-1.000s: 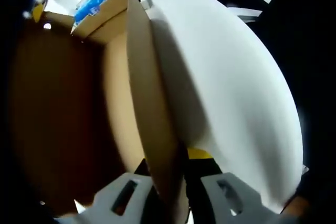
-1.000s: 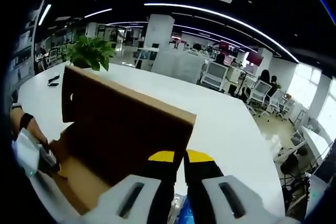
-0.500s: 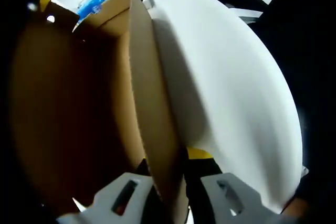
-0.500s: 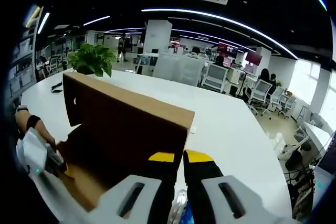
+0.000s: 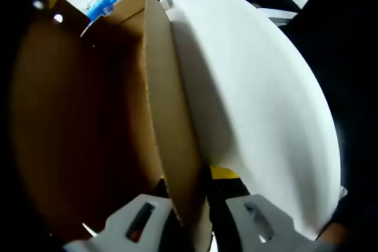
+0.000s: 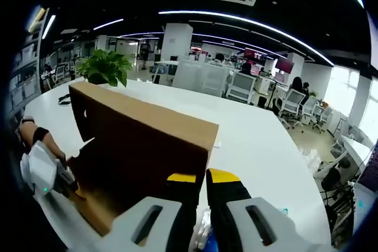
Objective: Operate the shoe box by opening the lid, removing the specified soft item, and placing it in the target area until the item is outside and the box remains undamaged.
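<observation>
Left tool [image 5: 198, 205] clamped on shoe box [image 5: 168, 116] side wall; right tool [image 6: 198, 202] clamped on raised lid [image 6: 142, 140]. Box sits on white table [image 6: 260, 146].

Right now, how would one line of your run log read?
left claw: shut on box wall | right claw: shut on lid | lid: raised | table: white

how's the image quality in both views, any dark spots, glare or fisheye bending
Left gripper view: the inside of the cardboard box is deep in shadow, while the white table is bright and nearly washed out, its edge bowed by the fisheye. Right gripper view: evenly lit and fairly sharp, ceiling light strips glare and curve into arcs, and the potted plant stays clear.
</observation>
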{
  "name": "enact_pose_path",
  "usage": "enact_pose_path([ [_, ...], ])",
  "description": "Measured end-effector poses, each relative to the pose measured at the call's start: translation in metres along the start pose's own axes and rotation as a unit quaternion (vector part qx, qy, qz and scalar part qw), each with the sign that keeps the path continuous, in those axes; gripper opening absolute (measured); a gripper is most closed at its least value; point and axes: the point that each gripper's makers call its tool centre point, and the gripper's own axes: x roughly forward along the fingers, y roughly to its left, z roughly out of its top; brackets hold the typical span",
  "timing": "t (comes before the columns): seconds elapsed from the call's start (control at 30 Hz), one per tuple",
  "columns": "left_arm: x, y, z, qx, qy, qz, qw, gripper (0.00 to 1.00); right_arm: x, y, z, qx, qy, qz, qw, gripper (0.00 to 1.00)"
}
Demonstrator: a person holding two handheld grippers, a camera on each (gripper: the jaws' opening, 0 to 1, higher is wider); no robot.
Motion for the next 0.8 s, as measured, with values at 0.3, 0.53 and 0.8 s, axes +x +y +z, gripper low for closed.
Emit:
enact_pose_path([
  [0.3, 0.000, 0.000, 0.000, 0.000, -0.001, 0.001, 1.0000, 0.08, -0.005, 0.002, -0.003, 0.004, -0.005, 0.000, 1.0000, 0.03],
  [0.53, 0.000, 0.000, -0.001, 0.001, 0.000, 0.001, 1.0000, 0.08, -0.008, 0.004, -0.007, 0.007, -0.008, 0.000, 0.9999, 0.03],
  [0.8, 0.000, 0.000, -0.001, 0.003, 0.002, 0.002, 1.0000, 0.08, -0.011, 0.007, -0.011, 0.004, -0.012, -0.002, 0.9999, 0.03],
])
